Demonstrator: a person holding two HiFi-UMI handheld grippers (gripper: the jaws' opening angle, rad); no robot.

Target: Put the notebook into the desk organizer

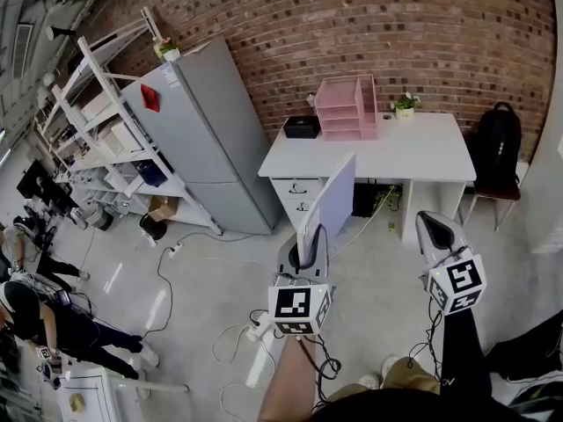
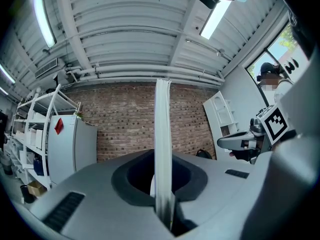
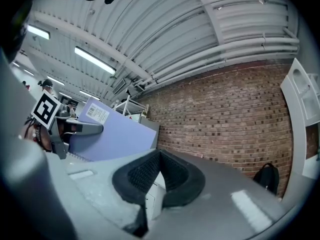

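Note:
My left gripper (image 1: 308, 243) is shut on the lower edge of a pale lavender notebook (image 1: 336, 193) and holds it upright in the air, in front of the white desk (image 1: 413, 155). In the left gripper view the notebook (image 2: 162, 119) shows edge-on, clamped between the jaws of the left gripper (image 2: 163, 170). A pink desk organizer (image 1: 346, 106) with stacked trays stands at the back of the desk. My right gripper (image 1: 435, 229) hangs to the right, shut and empty. The right gripper view shows the right gripper (image 3: 158, 155) with its pads meeting, and the notebook (image 3: 115, 134) at the left.
A black box (image 1: 301, 127) sits left of the organizer and a small potted plant (image 1: 405, 105) to its right. A grey cabinet (image 1: 204, 139) and white shelving (image 1: 106, 121) stand to the left. A black backpack (image 1: 498, 141) rests on a chair. Cables (image 1: 237, 337) lie on the floor; people stand at the far left.

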